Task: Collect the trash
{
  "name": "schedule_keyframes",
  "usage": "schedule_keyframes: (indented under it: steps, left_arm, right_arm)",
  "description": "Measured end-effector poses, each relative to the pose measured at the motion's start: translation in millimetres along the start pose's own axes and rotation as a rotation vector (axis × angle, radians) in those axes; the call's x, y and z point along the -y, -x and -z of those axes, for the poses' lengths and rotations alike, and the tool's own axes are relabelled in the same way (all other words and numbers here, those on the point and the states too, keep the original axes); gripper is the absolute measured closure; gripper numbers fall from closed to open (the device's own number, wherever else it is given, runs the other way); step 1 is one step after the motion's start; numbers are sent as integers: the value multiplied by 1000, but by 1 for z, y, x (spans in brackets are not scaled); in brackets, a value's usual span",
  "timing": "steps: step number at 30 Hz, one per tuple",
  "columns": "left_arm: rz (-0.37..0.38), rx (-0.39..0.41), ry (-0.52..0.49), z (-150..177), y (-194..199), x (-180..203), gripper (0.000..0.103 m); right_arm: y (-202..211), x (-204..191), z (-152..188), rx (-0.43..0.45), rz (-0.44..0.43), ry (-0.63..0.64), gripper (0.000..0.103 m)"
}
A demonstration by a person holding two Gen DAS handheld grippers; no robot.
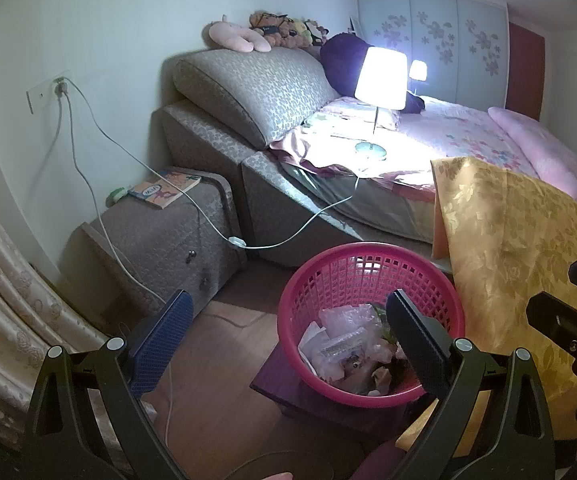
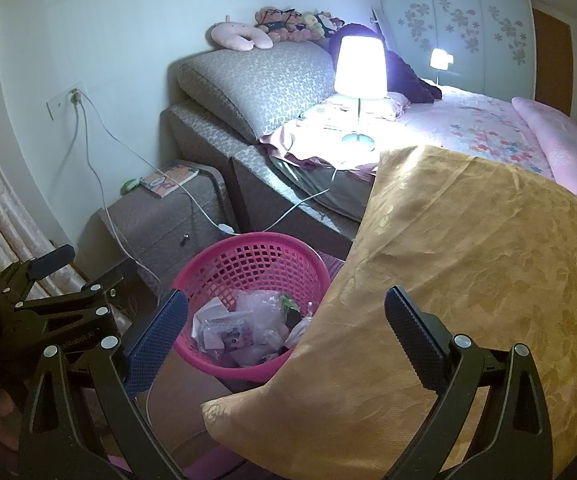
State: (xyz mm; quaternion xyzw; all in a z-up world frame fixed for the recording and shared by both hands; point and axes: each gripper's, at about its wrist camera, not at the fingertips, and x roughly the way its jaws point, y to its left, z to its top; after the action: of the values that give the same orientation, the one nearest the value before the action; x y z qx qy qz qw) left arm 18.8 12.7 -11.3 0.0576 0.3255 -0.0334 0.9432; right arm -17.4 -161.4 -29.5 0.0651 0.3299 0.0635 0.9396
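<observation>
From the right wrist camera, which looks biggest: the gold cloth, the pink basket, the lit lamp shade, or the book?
1. Gold patterned cloth, though it lies nearest the camera.
2. Pink plastic mesh basket.
3. Glowing white lamp shade.
4. Orange-covered book on the bedside cabinet, farther off.

left tool (image 1: 284, 336): jaws spread wide, nothing between the pads, pointing forward and slightly down | right tool (image 2: 286, 334): jaws spread wide, empty, same forward-down pose | relation: the two tools are side by side, near each other, each visible at the edge of the other's view
</observation>
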Motion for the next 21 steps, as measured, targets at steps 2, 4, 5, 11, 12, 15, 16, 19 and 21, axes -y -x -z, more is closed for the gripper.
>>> schedule_keyframes:
  steps: [2,4,5,11,12,15,16,19,21]
  left_arm:
    - [0,0,0,0,0,0,10]
    - [0,0,0,-1,0,0,10]
    - [0,-1,1,0,0,0,10]
    - [0,-1,0,0,0,0,10]
    - [0,-1,-1,0,0,0,10]
    - [1,-1,-1,-1,0,0,10]
    - [2,-1,0,-1,0,1,10]
    - [4,-4,-2,2,-1,0,10]
    - [6,-7,-1,3,-2,1,10]
  right_arm:
    - [0,0,0,0,0,0,7]
    - [0,-1,1,0,0,1,7]
    - [0,0,-1,-1,0,0,7]
    - [0,-2,1,-3,-1,0,7]
    - [-1,-1,-1,-3,-1,0,7]
    - [-1,-2,0,-4,-1,0,7]
    - [-1,-1,-1,-4,-1,0,7]
    - [-1,-1,0,-4,-1,0,7]
    - [-1,-1,-2,-4,-1,0,7]
